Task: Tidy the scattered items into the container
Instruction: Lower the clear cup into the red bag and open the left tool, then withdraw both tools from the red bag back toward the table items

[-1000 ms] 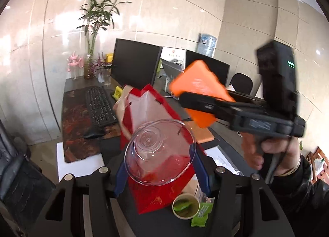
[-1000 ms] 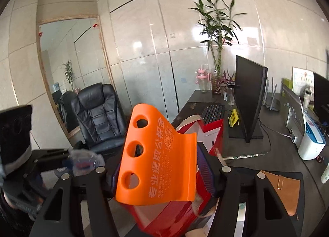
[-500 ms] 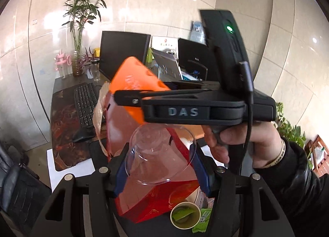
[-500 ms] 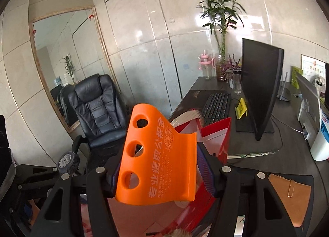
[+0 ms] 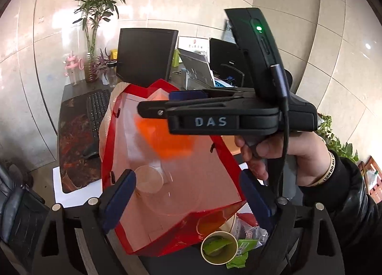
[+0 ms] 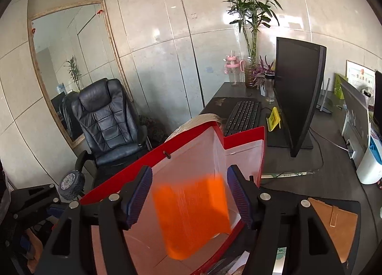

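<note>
An open red paper bag (image 5: pixel 105 155) stands under both grippers. In the left wrist view my left gripper (image 5: pixel 187 179) has its jaws opening. A clear round lid (image 5: pixel 152 179) is loose below them, blurred, inside the bag. My right gripper (image 5: pixel 155 102), held by a hand (image 5: pixel 281 155), reaches across above the bag. In the right wrist view the right gripper (image 6: pixel 189 186) also has its jaws opening. The orange plastic stand (image 6: pixel 191 215) is a blur between them, free of the pads and dropping into the red bag (image 6: pixel 243 136). The left wrist view shows the orange stand (image 5: pixel 167 141) inside the bag too.
A paper cup (image 5: pixel 218 250) with a green wrapper and a green packet (image 5: pixel 243 246) lie by the bag's near side. A keyboard (image 5: pixel 95 110) and a monitor (image 5: pixel 145 55) sit behind it. A brown notebook (image 6: pixel 334 225) lies to the right, and an office chair (image 6: pixel 107 120) stands to the left.
Both hands came down over the bag. The left jaws spread and let the clear lid drop. The right jaws widened and the orange stand slipped out, falling into the bag.
</note>
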